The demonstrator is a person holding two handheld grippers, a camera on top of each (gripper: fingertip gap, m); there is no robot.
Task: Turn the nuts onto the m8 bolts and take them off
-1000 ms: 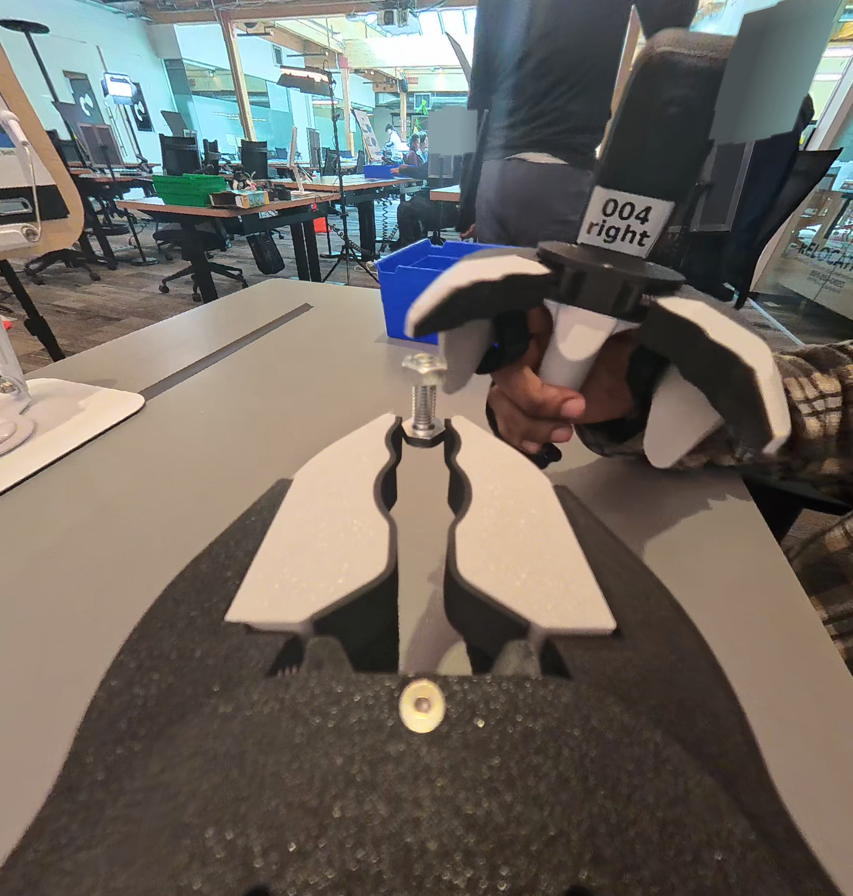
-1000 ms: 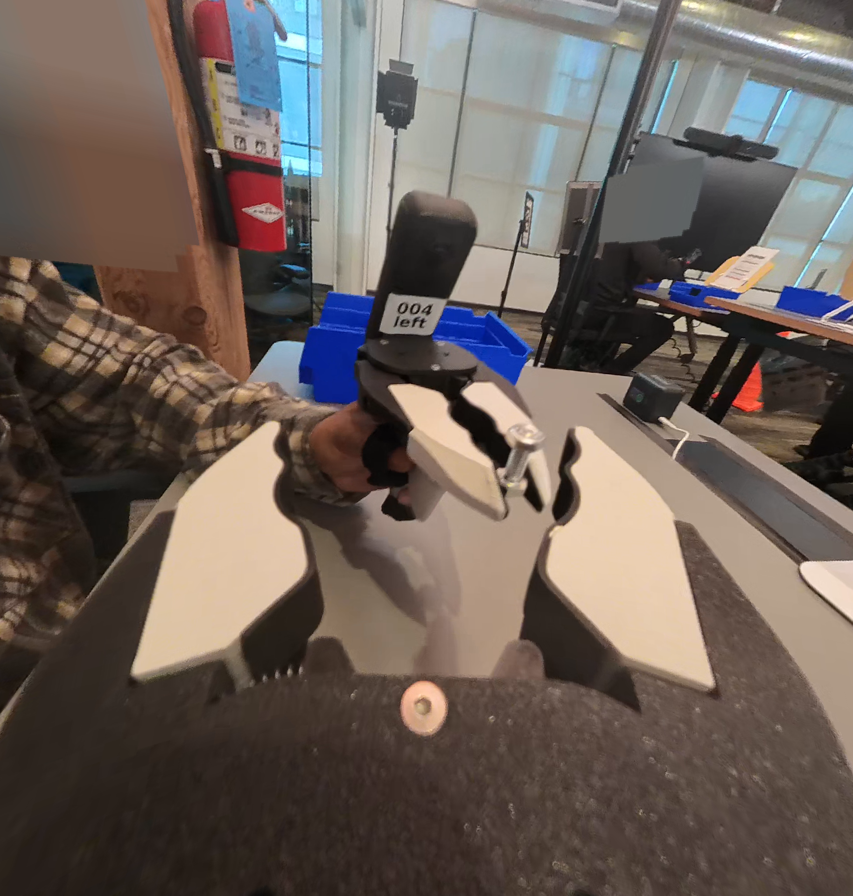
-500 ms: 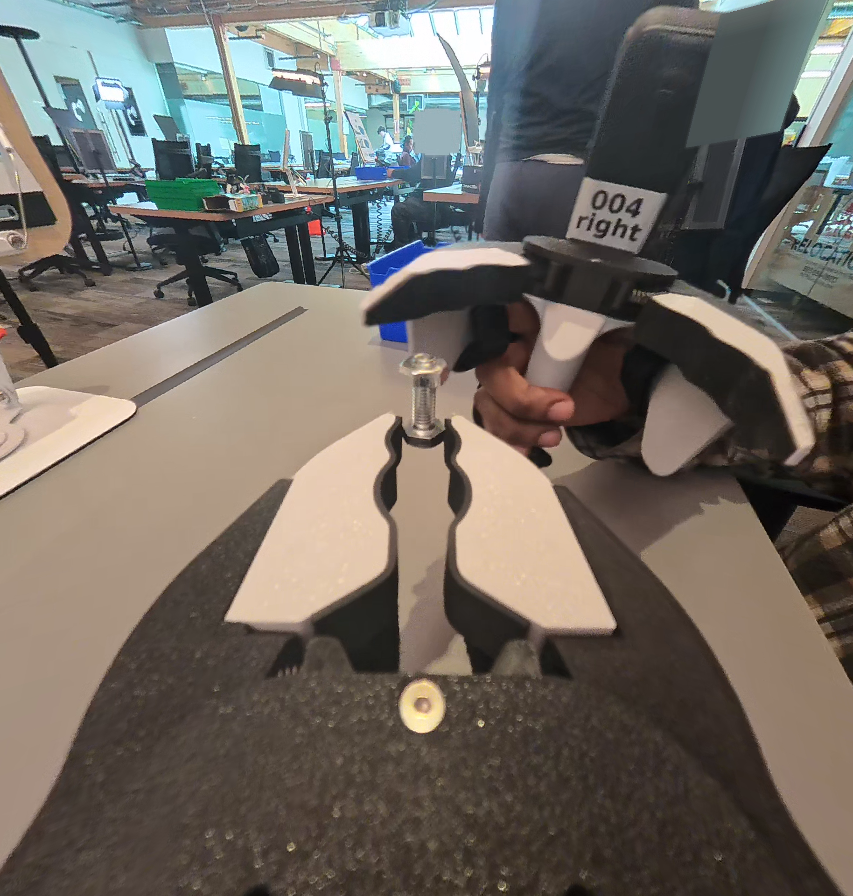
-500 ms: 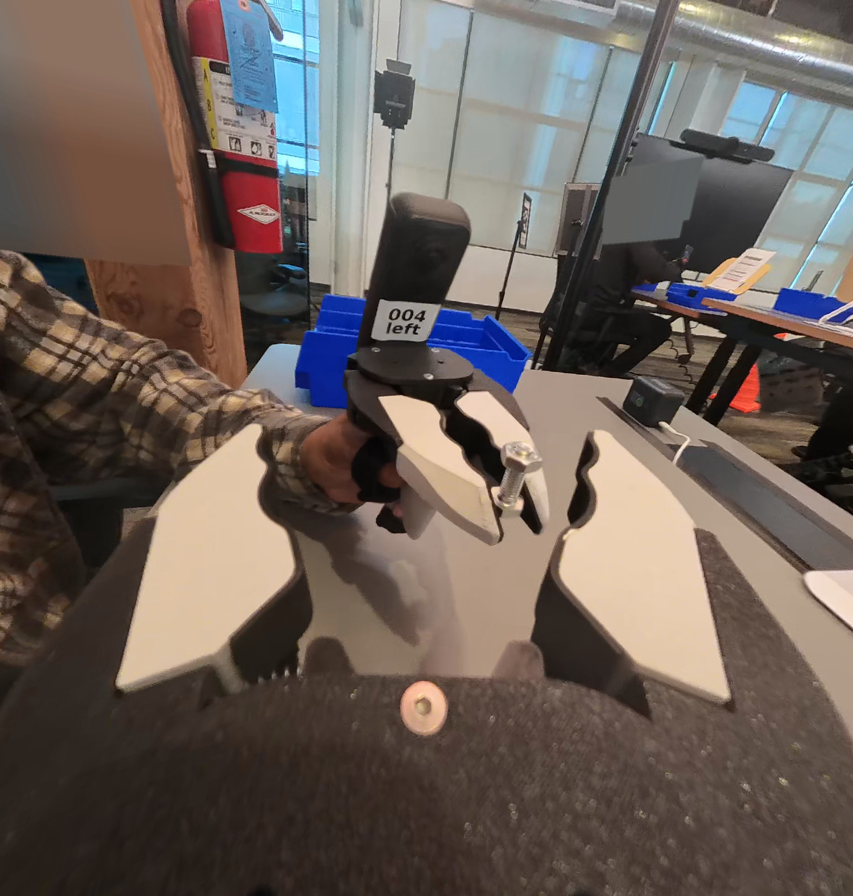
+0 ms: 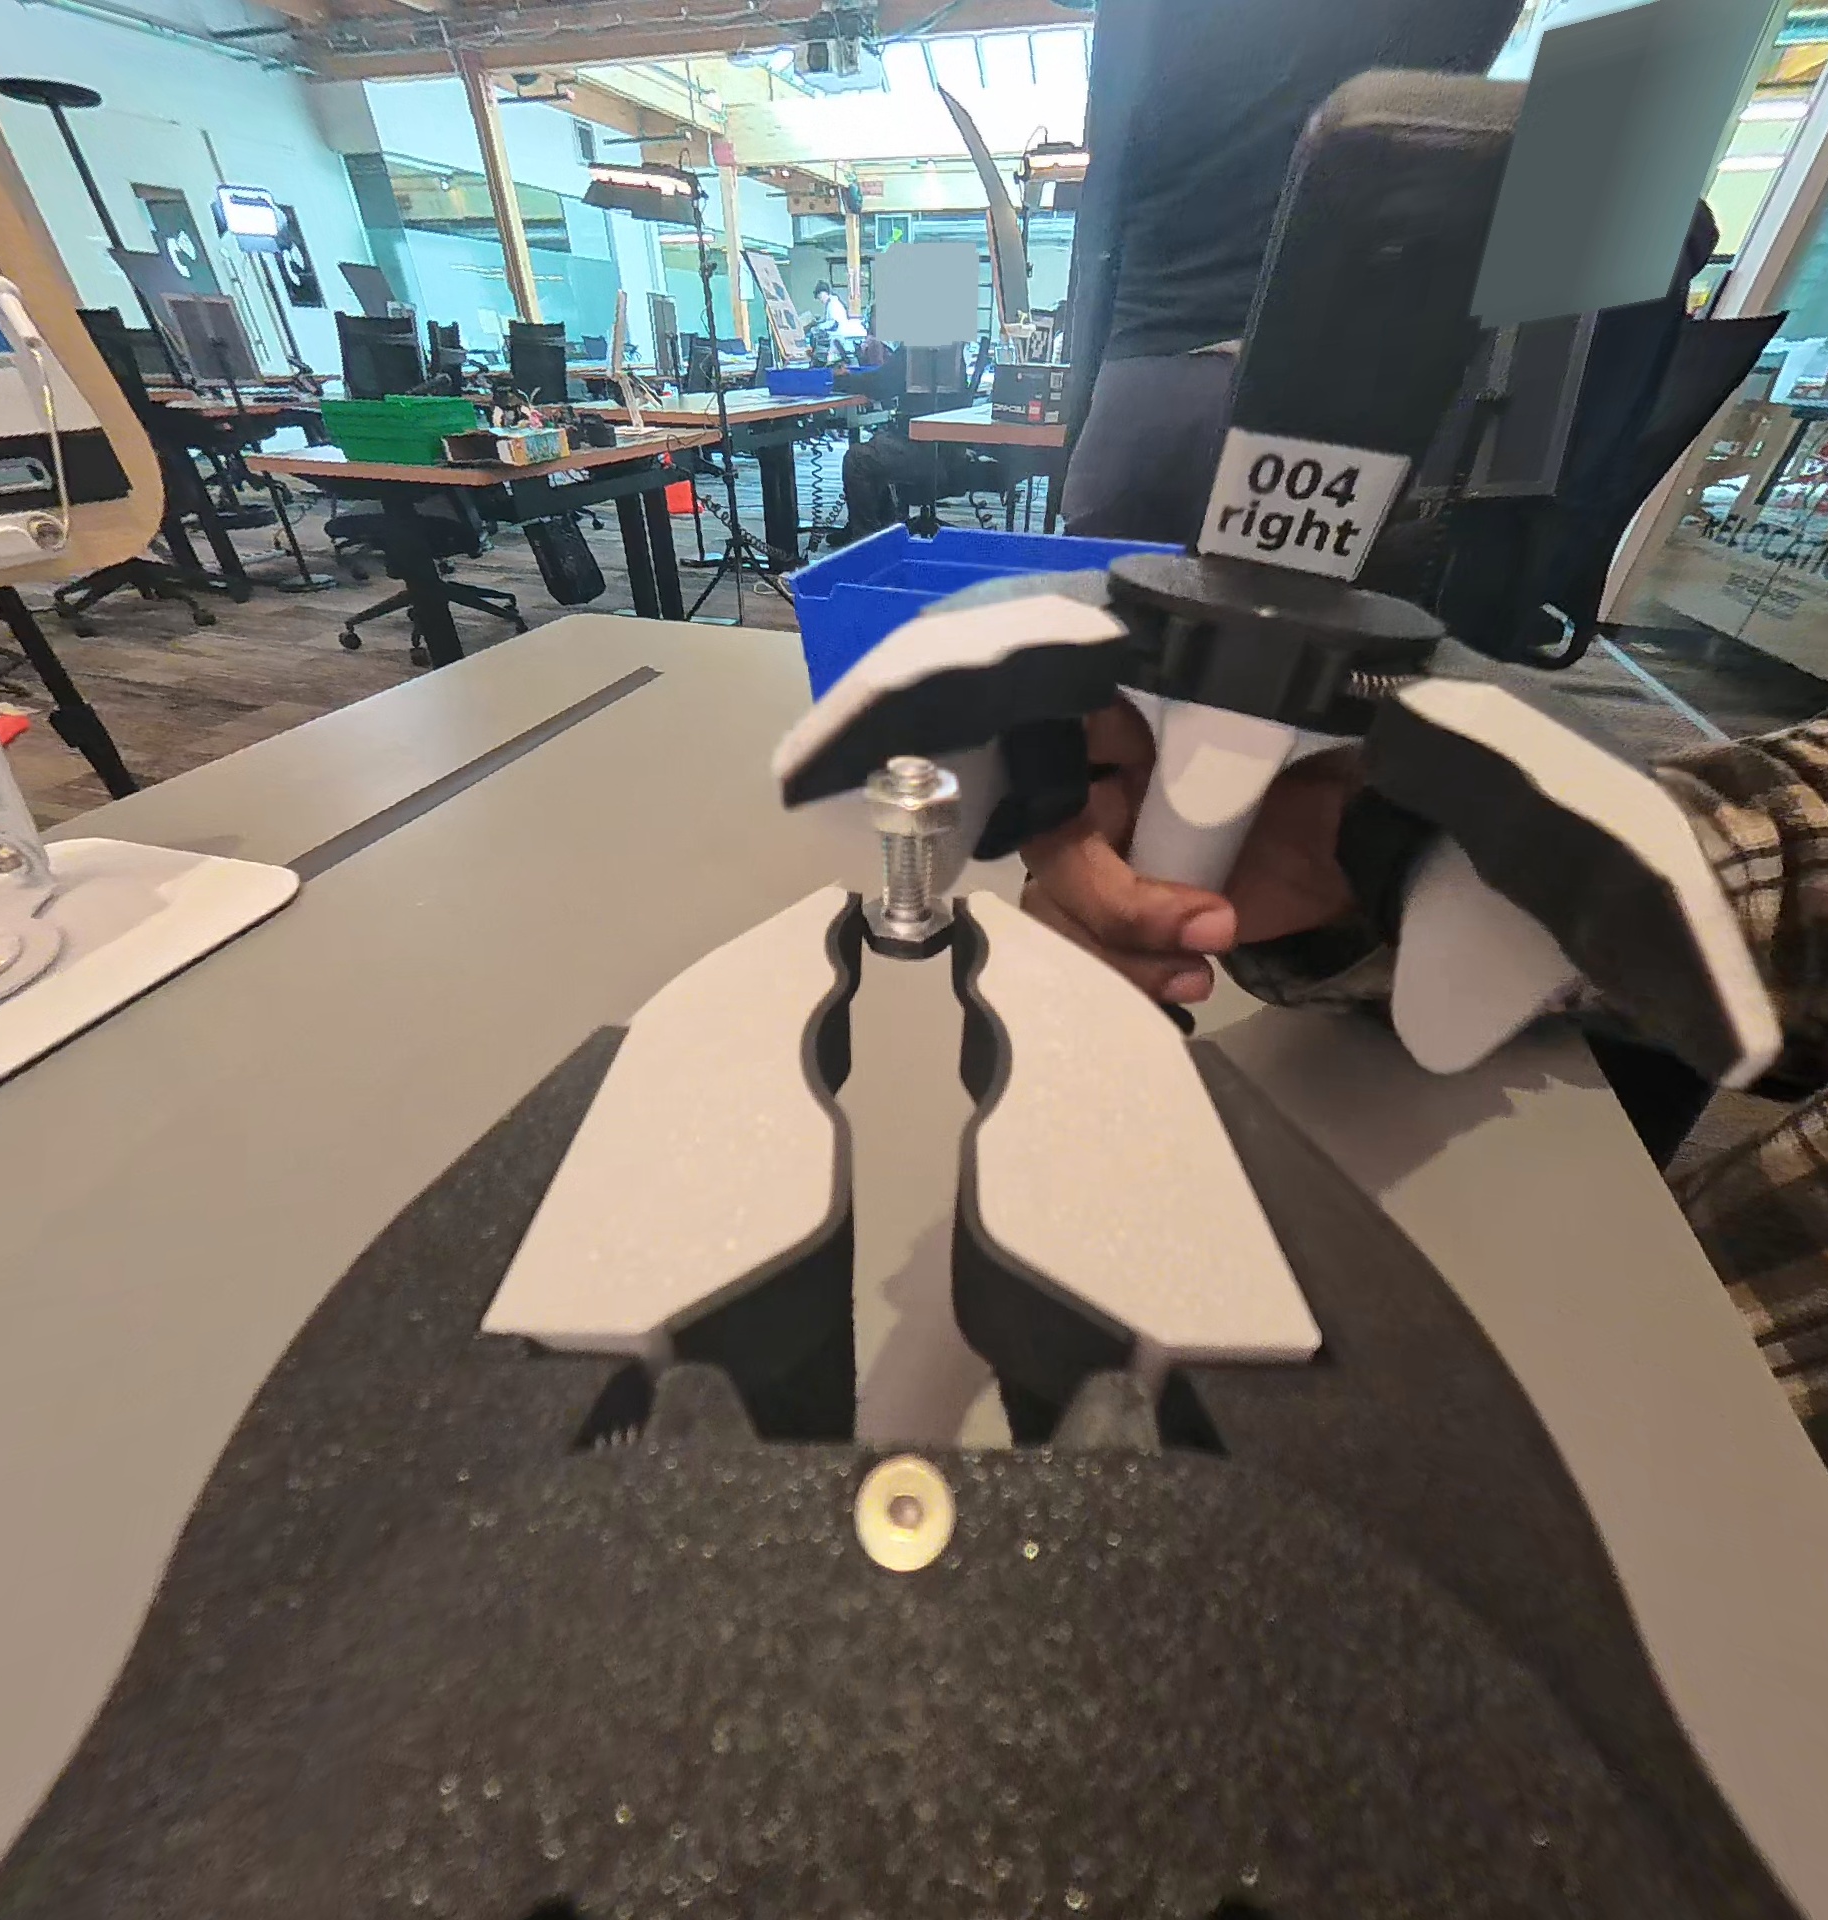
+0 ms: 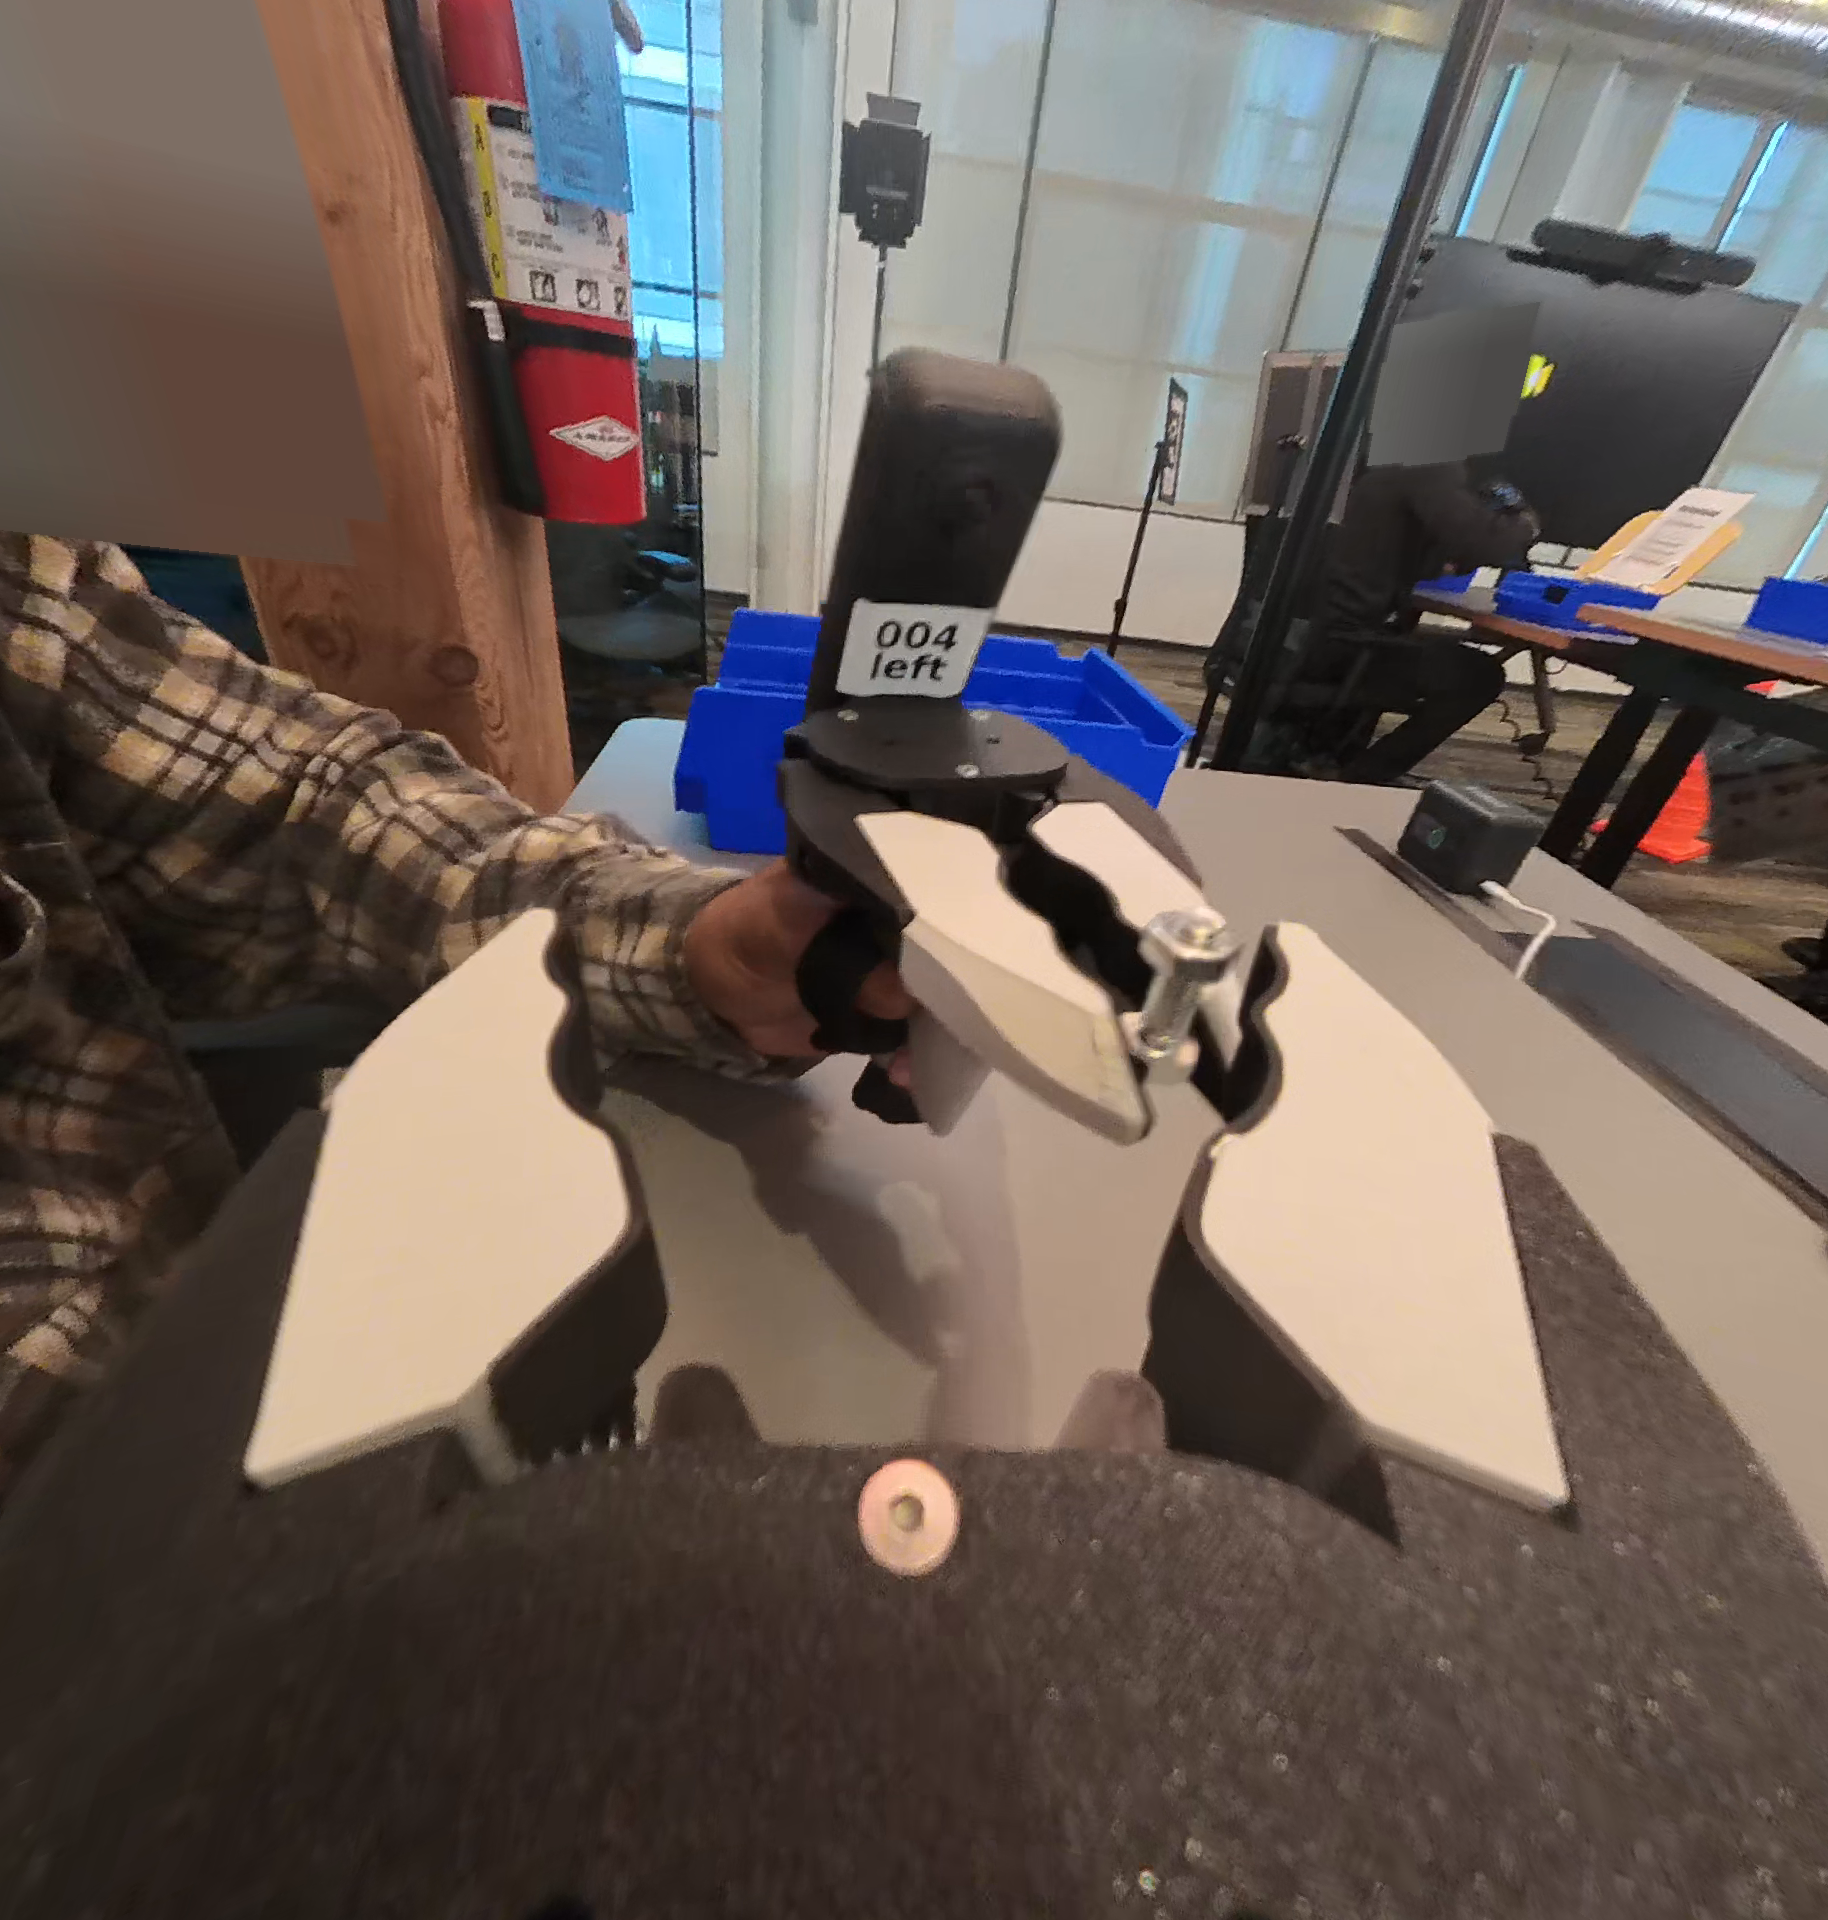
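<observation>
A silver M8 bolt (image 5: 908, 868) stands upright with its head clamped between the fingertips of my left gripper (image 5: 905, 925), which is shut on it. A nut (image 5: 911, 802) sits near the top of the thread, with the bolt's end just showing above it. My right gripper (image 5: 1274, 904) is open and empty, and one finger (image 5: 951, 665) reaches over and behind the nut. In the right wrist view the bolt (image 6: 1172, 987) is held in my left gripper (image 6: 1170, 1060) close to the right finger (image 6: 1357, 1195) of my open right gripper (image 6: 920, 956).
The grey table (image 5: 370, 1039) carries a blue bin (image 5: 889, 592) at its far end, also in the right wrist view (image 6: 1055, 696). A white stand base (image 5: 110, 935) lies at the left. A small black box (image 6: 1471, 836) with a cable sits by a dark slot. People stand and sit nearby.
My open right gripper has moved closer to the bolt, so one finger now sits right by the nut. My left gripper keeps hold of the bolt and has barely moved.
</observation>
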